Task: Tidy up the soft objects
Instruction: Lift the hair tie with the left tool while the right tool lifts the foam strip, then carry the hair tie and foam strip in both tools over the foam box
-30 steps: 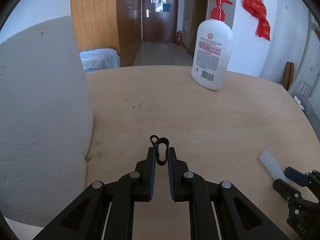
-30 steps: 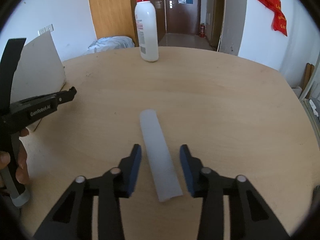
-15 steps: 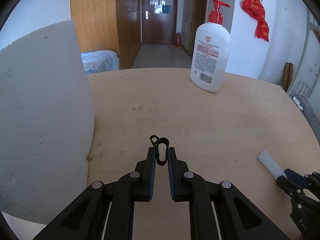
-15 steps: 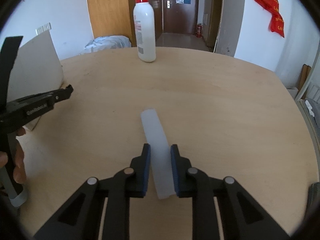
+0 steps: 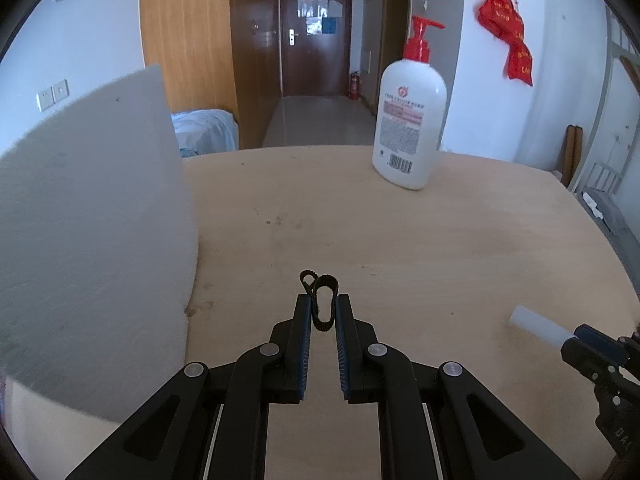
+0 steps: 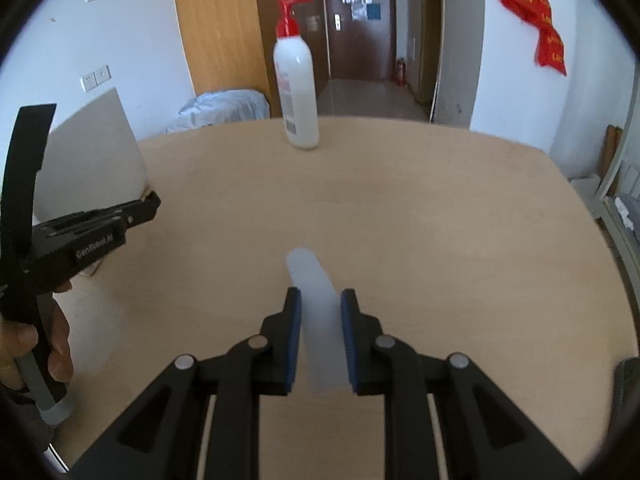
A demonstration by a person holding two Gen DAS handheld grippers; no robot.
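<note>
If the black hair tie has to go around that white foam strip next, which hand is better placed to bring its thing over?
Probably the left. Its gripper pinches only the small black hair tie, light and easy to carry. The right gripper clamps the long white foam strip, whose free end points outward, ready to receive the loop.

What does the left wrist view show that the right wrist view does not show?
Only the left wrist view shows the black hair tie pinched in the left gripper. Only the right wrist view shows the hand holding that gripper, and the right gripper closed on the translucent strip. Both show the lotion bottle, the white foam board and the wooden table.
</note>
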